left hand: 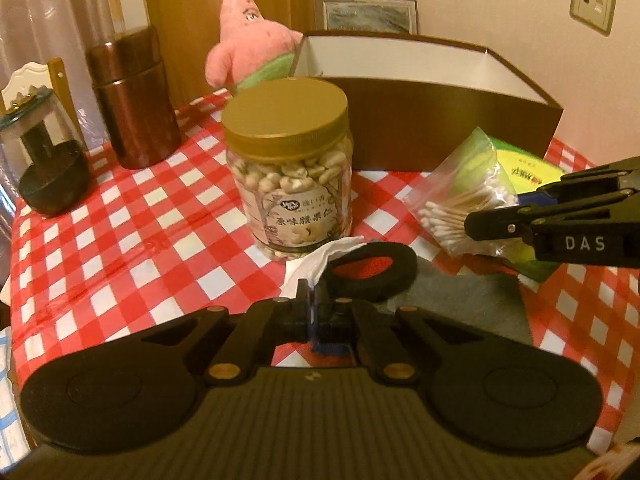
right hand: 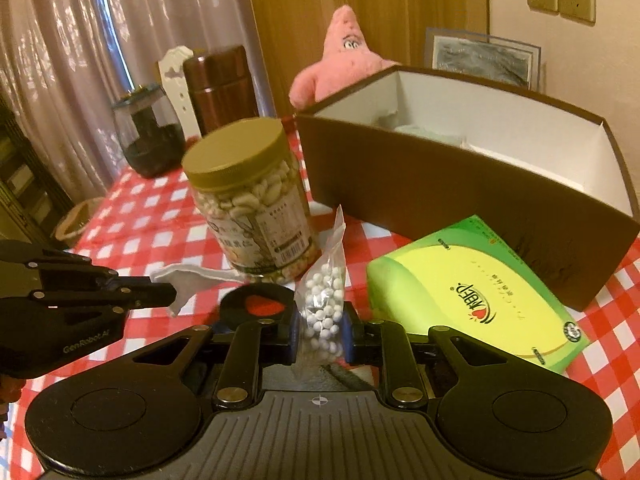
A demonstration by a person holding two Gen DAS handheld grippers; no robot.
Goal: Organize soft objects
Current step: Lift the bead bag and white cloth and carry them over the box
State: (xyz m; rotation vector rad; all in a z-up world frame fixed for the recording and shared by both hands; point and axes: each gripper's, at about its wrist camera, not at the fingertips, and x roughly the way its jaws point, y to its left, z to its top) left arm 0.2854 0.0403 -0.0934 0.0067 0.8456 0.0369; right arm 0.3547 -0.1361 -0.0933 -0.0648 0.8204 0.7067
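**Reds, Pinks and Greens**

The tabletop (left hand: 132, 240) wears red-and-white checks. A pink plush star (right hand: 344, 60) (green at its base) sits behind a brown box (right hand: 460, 196) lined white. The nut jar (left hand: 288, 168) has a gold lid; the tissue pack (right hand: 472, 292) is yellow-green; both claws are black.

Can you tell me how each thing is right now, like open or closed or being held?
Left tongs: shut on the white tissue.
Right tongs: shut on the cotton swab bag.
Nut jar: upright, lid on.
Brown box: open on top.
Pink plush: sitting upright behind the box.
Green tissue pack: lying flat.
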